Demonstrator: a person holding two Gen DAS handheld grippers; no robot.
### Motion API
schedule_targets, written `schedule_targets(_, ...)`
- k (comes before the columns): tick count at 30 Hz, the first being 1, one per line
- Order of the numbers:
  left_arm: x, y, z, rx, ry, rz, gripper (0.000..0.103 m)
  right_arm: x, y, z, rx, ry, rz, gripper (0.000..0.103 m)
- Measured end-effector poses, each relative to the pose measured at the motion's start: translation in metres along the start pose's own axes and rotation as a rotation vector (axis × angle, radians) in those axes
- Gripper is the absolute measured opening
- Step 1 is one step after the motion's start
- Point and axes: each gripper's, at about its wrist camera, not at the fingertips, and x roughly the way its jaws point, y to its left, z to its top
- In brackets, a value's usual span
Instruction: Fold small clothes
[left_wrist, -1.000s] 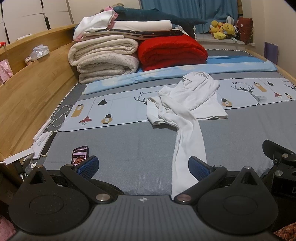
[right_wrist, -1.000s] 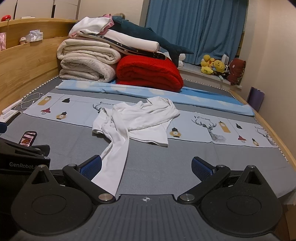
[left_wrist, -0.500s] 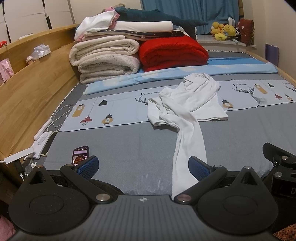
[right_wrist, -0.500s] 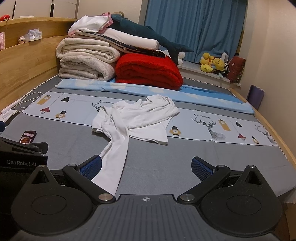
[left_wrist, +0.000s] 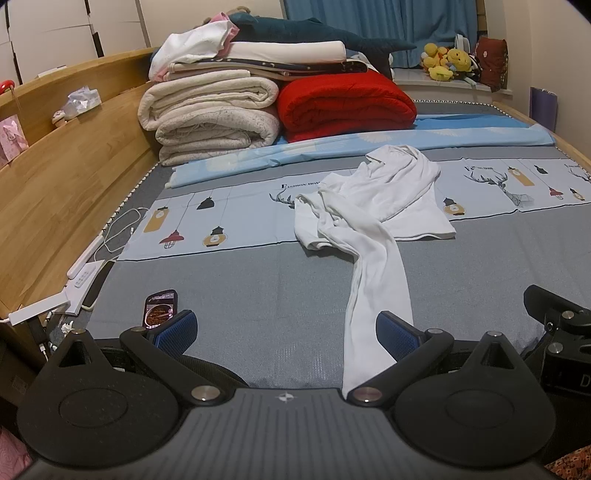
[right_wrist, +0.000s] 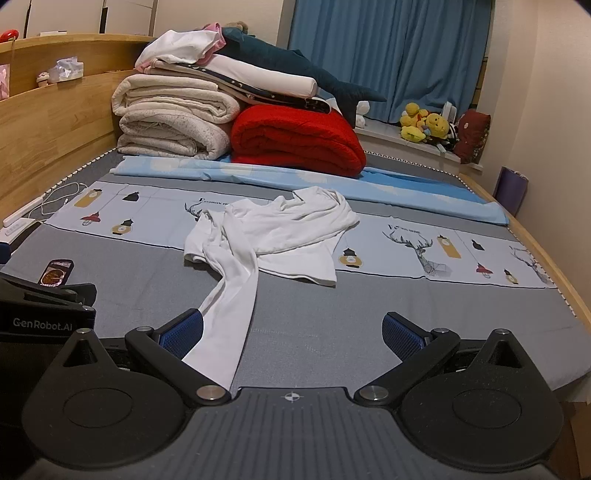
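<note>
White garment (left_wrist: 373, 218) is crumpled mid-bed (left_wrist: 240, 280); one sleeve is trailed toward both grippers, beside left gripper (left_wrist: 286, 328) and right gripper (right_wrist: 291, 328) fingers, spread wide, empty.

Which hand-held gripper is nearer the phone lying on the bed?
Left. The left hand-held gripper has the phone just beyond its left fingertip; the right hand-held gripper sits farther right, with the phone off to its left.
</note>
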Motion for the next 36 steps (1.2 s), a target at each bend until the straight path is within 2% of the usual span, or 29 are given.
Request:
schedule_targets(21, 0.009, -0.002, -0.005, -0.004, 0.024, -0.007, 0.103, 0.004, 0.0, -0.002, 0.006, 0.022, 0.014, 0.102)
schedule_targets(29, 0.02, -0.007, -0.004, 0.006, 0.05, -0.023, 0.103, 0.014, -0.002, -0.002, 0.008, 0.057, 0.024, 0.102)
schedule_targets(36, 0.044, -0.007, 0.004, -0.009, 0.093, -0.06, 0.103, 0.033, -0.007, 0.001, 0.018, 0.083, -0.003, 0.102)
